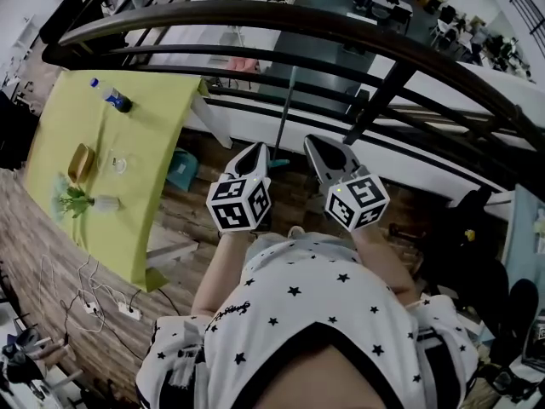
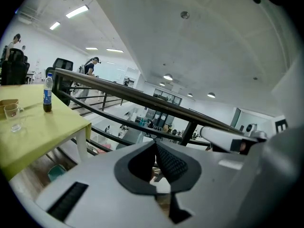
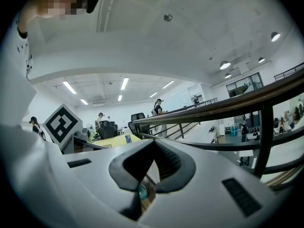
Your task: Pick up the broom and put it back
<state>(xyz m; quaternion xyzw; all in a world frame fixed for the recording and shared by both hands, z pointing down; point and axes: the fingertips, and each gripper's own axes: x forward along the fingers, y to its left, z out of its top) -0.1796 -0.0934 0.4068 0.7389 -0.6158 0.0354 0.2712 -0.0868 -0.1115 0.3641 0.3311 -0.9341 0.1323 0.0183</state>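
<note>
The left gripper point(image 1: 257, 150) and right gripper point(image 1: 314, 142) are pointing at the railing point(image 1: 255, 11) at twelve o'clock, both clenched empty; a yellow-green table point(image 1: 145, 109) is sitting at ten o'clock.

L gripper point(image 1: 257, 150), R gripper point(image 1: 312, 143) nr railing point(image 1: 255, 11)

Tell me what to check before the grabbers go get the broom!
1. Is the left gripper empty: ok, jaws together on nothing.
2. Is the right gripper empty: ok, same.
3. Jaws open for grabbing: not ok, both shut.
4. Broom spotted: cannot tell; a thin pole by the railing ahead may be its handle.
5. Is the yellow table out of the way: ok, it stands off to the left.
</note>
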